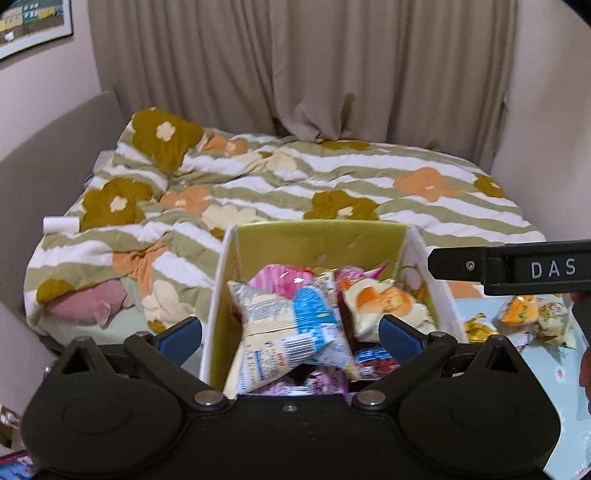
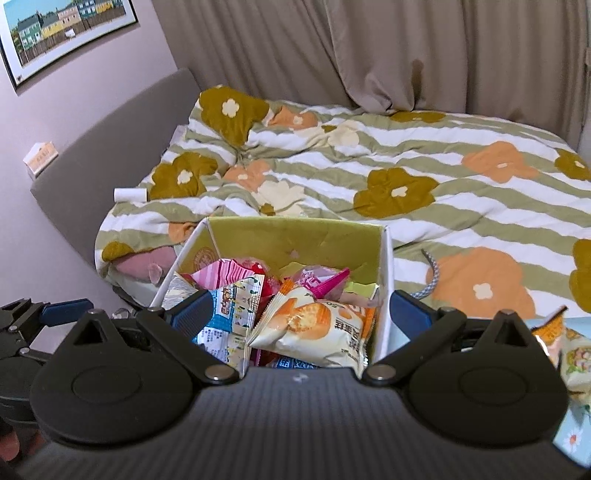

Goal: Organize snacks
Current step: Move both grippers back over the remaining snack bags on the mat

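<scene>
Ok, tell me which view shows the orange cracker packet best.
Right wrist: the orange cracker packet lies whole and sharp atop the box. Left wrist shows it smaller, partly hidden behind a blue packet.

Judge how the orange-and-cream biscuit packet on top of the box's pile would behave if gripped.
The biscuit packet looks puffed and crinkled, so it would probably dent and feel light. Its glossy film may slip between fingers. Lying loose atop other packets in the box, it would likely lift free easily.

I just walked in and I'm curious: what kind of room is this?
Most likely a bedroom. A bed with a flowered quilt fills the view, drawn curtains hang behind it, and a framed picture is on the wall.
</scene>
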The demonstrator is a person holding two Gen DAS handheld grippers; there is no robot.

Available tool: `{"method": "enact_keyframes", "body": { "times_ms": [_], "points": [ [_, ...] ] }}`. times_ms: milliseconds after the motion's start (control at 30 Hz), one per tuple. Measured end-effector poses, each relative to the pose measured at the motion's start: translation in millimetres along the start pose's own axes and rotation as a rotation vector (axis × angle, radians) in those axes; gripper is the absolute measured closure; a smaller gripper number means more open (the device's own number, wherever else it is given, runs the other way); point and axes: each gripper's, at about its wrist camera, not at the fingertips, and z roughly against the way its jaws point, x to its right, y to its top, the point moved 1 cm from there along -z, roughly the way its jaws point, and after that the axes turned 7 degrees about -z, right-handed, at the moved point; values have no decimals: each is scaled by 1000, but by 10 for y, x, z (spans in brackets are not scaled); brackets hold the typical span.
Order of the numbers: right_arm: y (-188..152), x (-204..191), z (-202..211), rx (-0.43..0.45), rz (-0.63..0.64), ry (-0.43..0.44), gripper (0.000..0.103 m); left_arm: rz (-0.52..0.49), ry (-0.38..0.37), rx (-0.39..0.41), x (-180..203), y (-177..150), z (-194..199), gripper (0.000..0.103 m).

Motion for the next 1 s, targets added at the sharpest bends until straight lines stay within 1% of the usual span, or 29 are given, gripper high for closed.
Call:
{"method": "enact_keyframes", "body": {
  "times_ms": [100,267,367,500,600,767,1000],
  "points": [
    [-24,81,207,26,-18,-21,0,-30,-34,25,130,31,79,0],
    [-96,335,580,82,-61,-79,0,-92,-101,67,408,92,172,0],
    [-124,548,778,108,-83,-114,0,-118,-127,91,610,135,204,0],
    [-149,871,995,130,-109,-158,0,-145,-162,100,918,203,222,0],
    [-155,1155,1121,141,-132,-182,0,-175,-173,105,1182,263,198,0],
    [-136,1673,1235,129,-158,-222,0,-186,-196,90,1634,381,77,0],
    [-74,2447,1176,74,-215,-261,0,-241,-210,69,2280,564,-228,0]
  ]
}}
